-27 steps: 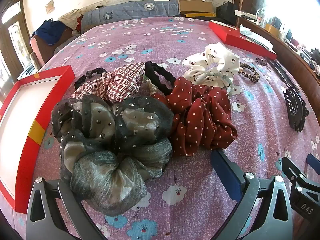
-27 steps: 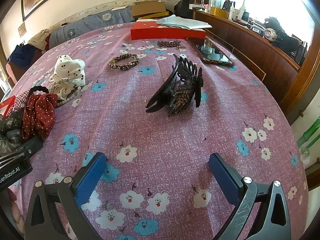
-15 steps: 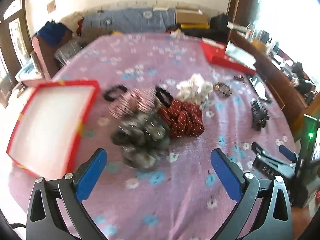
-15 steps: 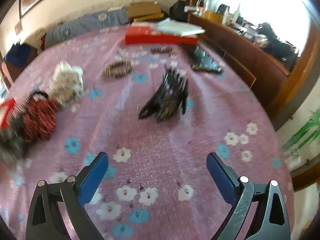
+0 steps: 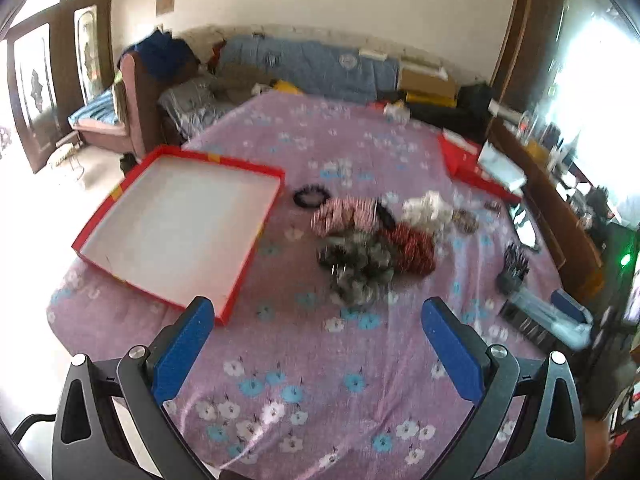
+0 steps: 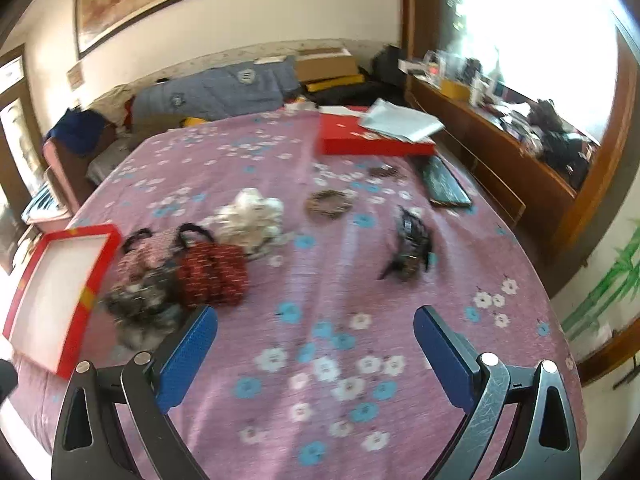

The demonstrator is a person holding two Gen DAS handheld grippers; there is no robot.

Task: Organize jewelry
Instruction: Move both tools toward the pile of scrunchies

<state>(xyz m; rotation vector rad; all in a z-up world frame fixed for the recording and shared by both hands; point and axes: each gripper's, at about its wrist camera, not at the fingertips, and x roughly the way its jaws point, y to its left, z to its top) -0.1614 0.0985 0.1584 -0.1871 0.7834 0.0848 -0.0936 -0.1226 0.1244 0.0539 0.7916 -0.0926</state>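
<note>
Left wrist view: left hand-held gripper [image 5: 316, 354] spread fully wide, nothing held, poised above near edge of bed [image 5: 304, 392]. Scrunchie pile [image 5: 372, 248] lies mid-bed; open red box [image 5: 256, 236] at its left. Grey scrunchie [image 5: 352, 276], nearest, judged best taken first, pinched across bunched fabric.

Right wrist view: right hand-held gripper [image 6: 316, 354] likewise wide, empty. Black claw clip [image 6: 410, 246] lies far-right of pile, apart. Blur noted; descent best steadied before closing.

Scrunchie pile [image 5: 360, 256]: motion-blurred, single pieces hard to separate.
Right gripper [image 5: 560, 320] at four o'clock in left view: smeared, jaws unreadable there.
Dark hair claw [image 6: 410, 246]: blurred, teeth indistinct.
Sideboard clutter [image 6: 520, 116] at two o'clock: washed out by window glare.
</note>
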